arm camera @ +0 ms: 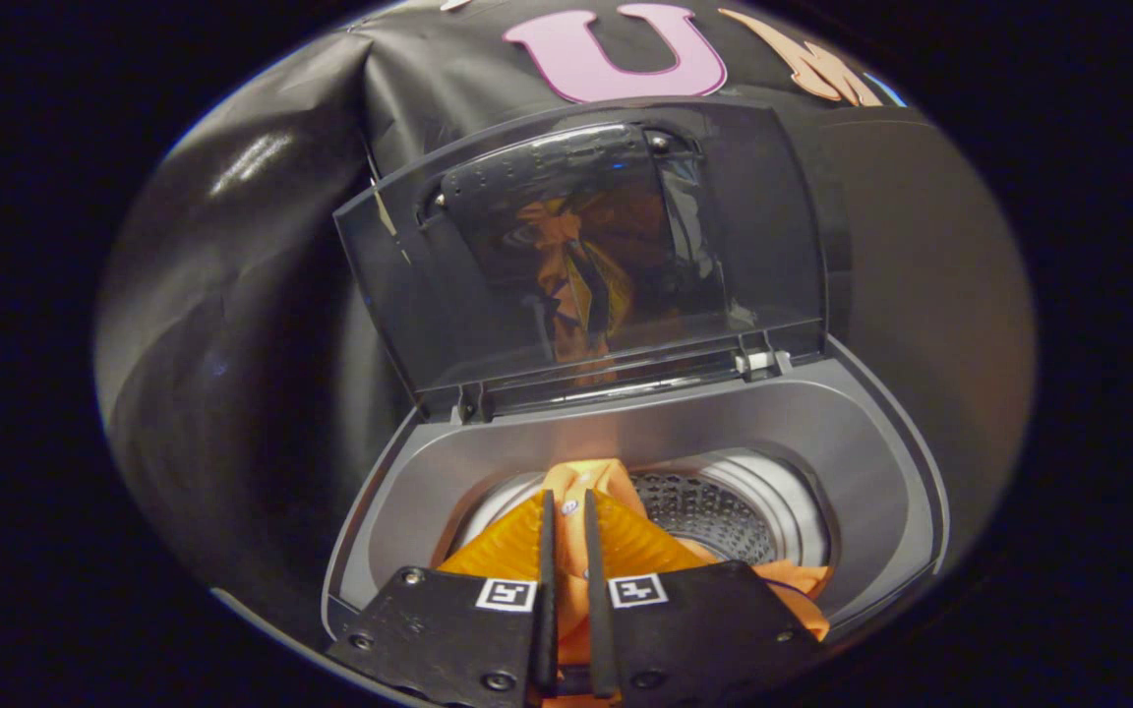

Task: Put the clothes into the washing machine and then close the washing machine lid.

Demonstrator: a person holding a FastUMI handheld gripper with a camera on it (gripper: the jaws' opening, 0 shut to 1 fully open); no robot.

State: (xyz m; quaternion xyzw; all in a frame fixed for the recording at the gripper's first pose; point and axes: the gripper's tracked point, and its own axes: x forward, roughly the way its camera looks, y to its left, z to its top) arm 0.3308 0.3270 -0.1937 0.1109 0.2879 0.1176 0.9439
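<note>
You are pinching orange clothes [626, 551] with the nearly closed hand-held gripper [566, 506] over the washing machine [852, 442] drum, lid [586, 256] standing open.

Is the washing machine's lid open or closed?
Open. The lid stands tilted up behind the drum, where the gripper pinches orange clothing.

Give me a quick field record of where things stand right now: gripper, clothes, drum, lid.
gripper: fingers nearly together, pinching orange cloth between them, over the drum opening
clothes: orange garment hanging from the fingers down into the drum, part draped toward the drum's right side
drum: perforated metal wall visible beyond the garment
lid: open, tilted up behind the opening, orange reflected in its window
washing machine: grey top rim around the opening
step left: release garment, close lid
</note>
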